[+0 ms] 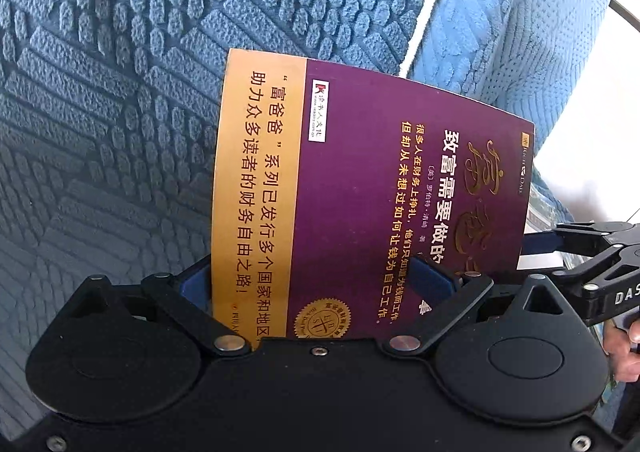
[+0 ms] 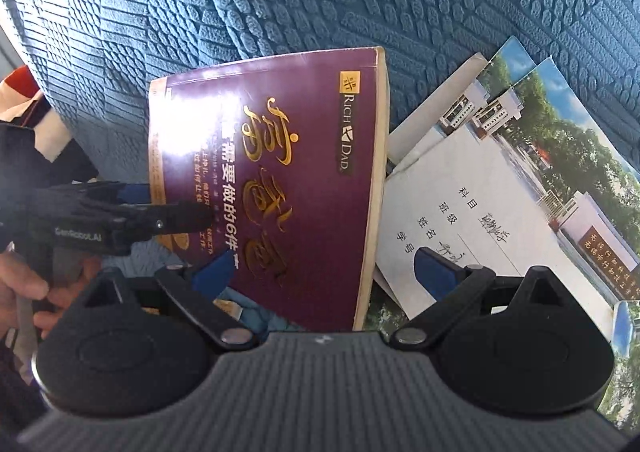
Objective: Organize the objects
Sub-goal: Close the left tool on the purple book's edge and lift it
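Blue textured sofa cushions (image 1: pixel 120 92) back a purple, gold-lettered book (image 1: pixel 360 192). Left gripper (image 1: pixel 316 284) pinches its edge; right gripper (image 2: pixel 328 272) stands spread beside 2 booklets (image 2: pixel 500 192).

This looks like a home, on a sofa. Soft blue sofa cushions (image 2: pixel 400 4) with a bumpy pattern fill the far side. A purple book (image 2: pixel 272 180) and school notebooks (image 2: pixel 500 212) lie on the right, like someone's own things.
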